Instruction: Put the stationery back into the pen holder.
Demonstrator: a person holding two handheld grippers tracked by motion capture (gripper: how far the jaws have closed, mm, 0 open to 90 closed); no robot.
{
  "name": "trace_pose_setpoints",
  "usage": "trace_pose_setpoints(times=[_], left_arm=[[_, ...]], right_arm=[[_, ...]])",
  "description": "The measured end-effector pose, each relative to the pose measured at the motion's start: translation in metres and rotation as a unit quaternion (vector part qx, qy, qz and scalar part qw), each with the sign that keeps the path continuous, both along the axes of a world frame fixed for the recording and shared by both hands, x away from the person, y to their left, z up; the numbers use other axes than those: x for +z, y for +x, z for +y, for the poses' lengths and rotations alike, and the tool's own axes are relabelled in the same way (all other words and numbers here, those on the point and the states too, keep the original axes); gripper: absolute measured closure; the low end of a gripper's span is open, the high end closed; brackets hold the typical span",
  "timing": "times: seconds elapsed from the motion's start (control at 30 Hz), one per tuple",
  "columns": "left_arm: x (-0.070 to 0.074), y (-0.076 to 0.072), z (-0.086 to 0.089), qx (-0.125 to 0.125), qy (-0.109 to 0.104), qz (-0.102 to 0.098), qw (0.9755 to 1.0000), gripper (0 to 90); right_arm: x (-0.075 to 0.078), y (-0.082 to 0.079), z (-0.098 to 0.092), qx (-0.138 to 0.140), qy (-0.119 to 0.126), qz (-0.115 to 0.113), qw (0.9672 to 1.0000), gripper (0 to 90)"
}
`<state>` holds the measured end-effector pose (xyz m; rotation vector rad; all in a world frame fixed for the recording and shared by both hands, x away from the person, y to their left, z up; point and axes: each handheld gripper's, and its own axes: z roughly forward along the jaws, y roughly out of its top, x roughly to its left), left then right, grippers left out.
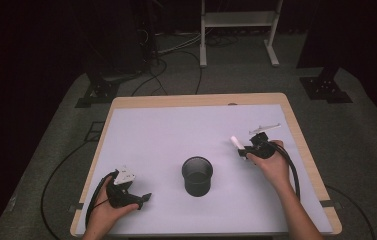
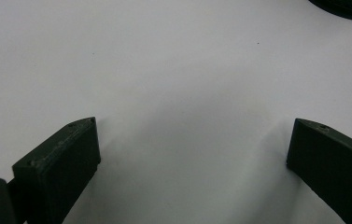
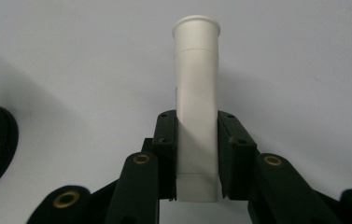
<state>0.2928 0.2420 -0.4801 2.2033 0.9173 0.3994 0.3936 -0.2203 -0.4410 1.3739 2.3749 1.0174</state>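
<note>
My right gripper [image 1: 243, 148] is clamped on a white tube [image 3: 196, 105], cap end pointing away from me, held just above the table [image 1: 176, 125] toward its right edge. My left gripper [image 1: 143, 199] rests near the front-left corner, jaws wide apart, nothing between them. A black cup [image 1: 197, 176] stands mid-table, between them.

White squeeze tube [image 3: 196, 107], cap end out, clamped in right gripper [image 3: 197, 154] just above table, right of cup.
</note>
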Motion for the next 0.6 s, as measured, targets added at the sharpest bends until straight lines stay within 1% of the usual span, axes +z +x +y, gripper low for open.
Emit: trace_pose_setpoints(times=[0.13, 0.2, 0.33, 0.6], left_arm=[[0.000, 0.000, 0.000, 0.000, 0.000, 0.000, 1.0000, 1.9], [0.000, 0.000, 0.000, 0.000, 0.000, 0.000, 1.0000, 1.9], [0.000, 0.000, 0.000, 0.000, 0.000, 0.000, 1.0000, 1.9], [0.000, 0.000, 0.000, 0.000, 0.000, 0.000, 1.0000, 1.9]], right_arm=[[0.002, -0.006, -0.005, 0.003, 0.008, -0.005, 1.0000, 70.3], [0.003, -0.009, -0.008, 0.006, 0.009, -0.010, 0.9999, 70.3], [0.005, -0.014, -0.011, 0.011, 0.014, -0.013, 0.9998, 70.3], [0.013, -0.021, -0.012, 0.023, 0.026, -0.023, 0.9991, 70.3]])
